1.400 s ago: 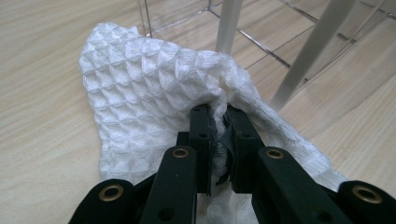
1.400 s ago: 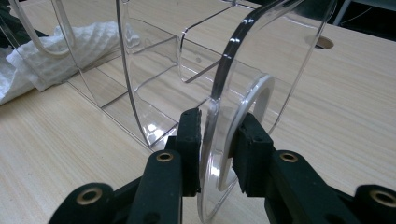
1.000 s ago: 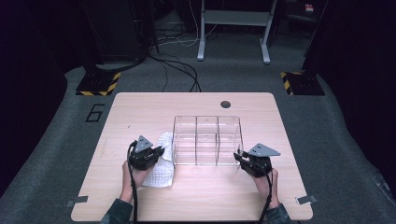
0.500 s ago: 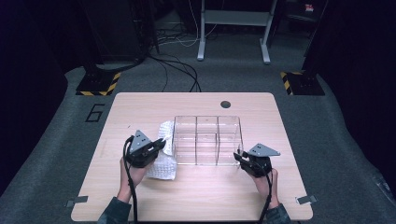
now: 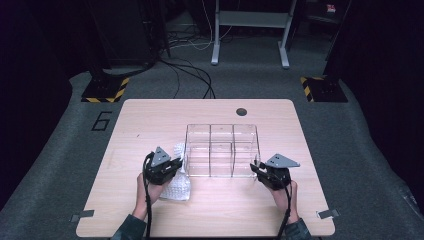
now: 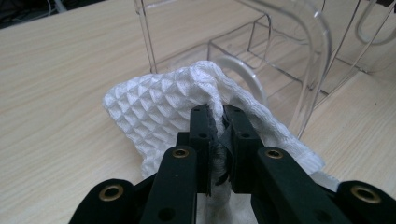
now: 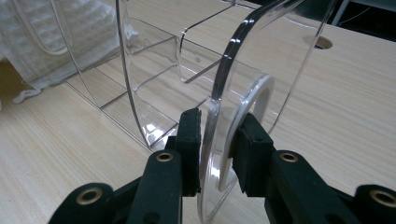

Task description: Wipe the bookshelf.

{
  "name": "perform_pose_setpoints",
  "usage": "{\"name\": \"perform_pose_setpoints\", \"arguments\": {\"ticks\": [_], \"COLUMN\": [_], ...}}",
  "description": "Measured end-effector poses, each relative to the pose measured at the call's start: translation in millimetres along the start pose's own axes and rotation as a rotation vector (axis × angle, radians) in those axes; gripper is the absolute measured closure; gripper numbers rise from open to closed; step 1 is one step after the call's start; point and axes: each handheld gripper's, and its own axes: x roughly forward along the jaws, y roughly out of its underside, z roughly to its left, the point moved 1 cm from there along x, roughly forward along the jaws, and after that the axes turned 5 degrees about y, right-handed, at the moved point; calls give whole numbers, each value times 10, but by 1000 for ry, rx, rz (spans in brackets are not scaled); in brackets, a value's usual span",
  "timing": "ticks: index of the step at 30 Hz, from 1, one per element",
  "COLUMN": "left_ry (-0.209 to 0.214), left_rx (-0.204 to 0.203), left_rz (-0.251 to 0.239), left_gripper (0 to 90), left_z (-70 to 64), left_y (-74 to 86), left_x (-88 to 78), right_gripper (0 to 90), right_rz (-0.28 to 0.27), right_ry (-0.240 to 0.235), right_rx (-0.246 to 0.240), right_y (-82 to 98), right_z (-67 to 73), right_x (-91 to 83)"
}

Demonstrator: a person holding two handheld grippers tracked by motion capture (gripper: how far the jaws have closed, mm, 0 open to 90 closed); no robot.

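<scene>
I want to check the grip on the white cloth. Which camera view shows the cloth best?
The left gripper view: the white cloth is close, its waffle weave clear, pinched between the left gripper jaws. The high view shows it small, partly under that gripper. The right gripper view shows it through the clear organizer.

Right gripper view. Right gripper (image 7: 217, 140): two black jaws rising from bottom edge, straddling end wall of clear plastic organizer (image 7: 154, 74); wall stands between the pads, left pad against it, contact on right pad unclear. Curved cut-out handle in that wall, just above right jaw. Inner dividers visible thru the plastic. White waffle-weave cloth (image 7: 51, 42) at upper left, behind organizer. Wooden table (image 7: 355, 116) w/ round hole (image 7: 323, 43) at upper right.
</scene>
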Motion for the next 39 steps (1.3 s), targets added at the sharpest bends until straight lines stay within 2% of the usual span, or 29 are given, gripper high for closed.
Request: {"name": "perform_pose_setpoints", "arguments": {"ticks": [4,14,18,22,24,29,30,31,32,34,36,38,39], "left_ry": [14,22,20,25,32,25,21,21,8,-7,-6,-15,-15], "left_rx": [-20,-43,-37,-49,-67,-57,-67,-67,-57,-63,-69,-73,-73], "left_rz": [28,74,111,107,104,101,85,85,72,43,38,4,4], "left_gripper": [828,827,828,828,828,828,828,828,829,829,829,829,829], "left_z": [8,29,42,48,61,67,67,67,80,90,91,84,84], "left_y": [80,206,279,310,322,311,301,301,279,253,241,193,193], "left_x": [92,202,264,293,291,261,231,231,180,111,84,-8,-8], "right_gripper": [734,734,734,735,734,735,735,735,735,736,736,736,736], "right_rz": [0,-1,-1,-2,-2,-10,-7,-7,-9,-11,-10,-8,-8], "right_ry": [0,0,1,0,2,0,-8,-8,-5,-5,-6,-6,-6], "right_rx": [0,3,5,11,13,16,28,28,20,18,24,28,28], "right_y": [0,3,3,8,7,16,21,21,18,19,20,22,22], "right_z": [-1,-1,0,0,4,-4,-2,-2,-5,-7,-6,0,0], "right_x": [1,2,2,1,2,1,1,1,2,3,2,1,1]}}
